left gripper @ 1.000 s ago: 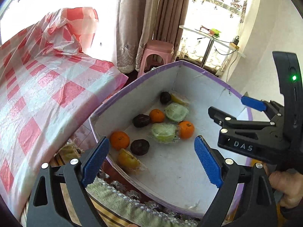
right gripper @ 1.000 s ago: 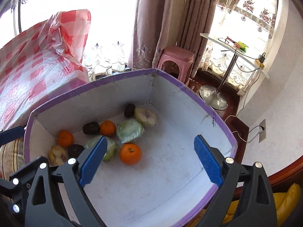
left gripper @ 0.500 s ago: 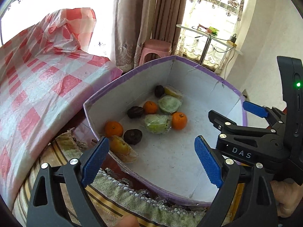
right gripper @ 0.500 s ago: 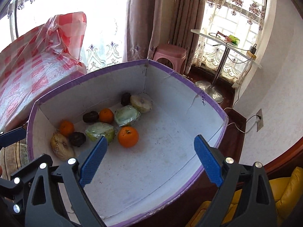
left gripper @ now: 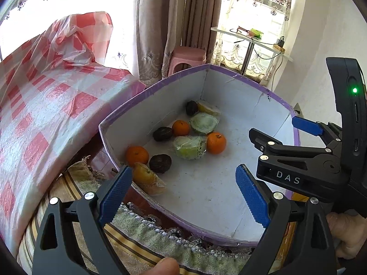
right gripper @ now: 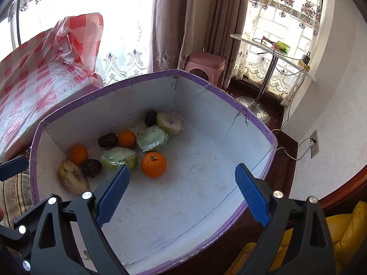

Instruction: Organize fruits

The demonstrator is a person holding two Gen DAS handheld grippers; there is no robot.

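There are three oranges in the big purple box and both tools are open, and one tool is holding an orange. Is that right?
Not quite. Neither tool holds anything: the left tool and right tool are open and empty above the purple box. The right wrist view shows all three oranges lying on the box floor.

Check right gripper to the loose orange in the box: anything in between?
Nothing visible. The right gripper hangs open above the box; the orange sits clear on bare floor, the wrapped green fruit beside it.
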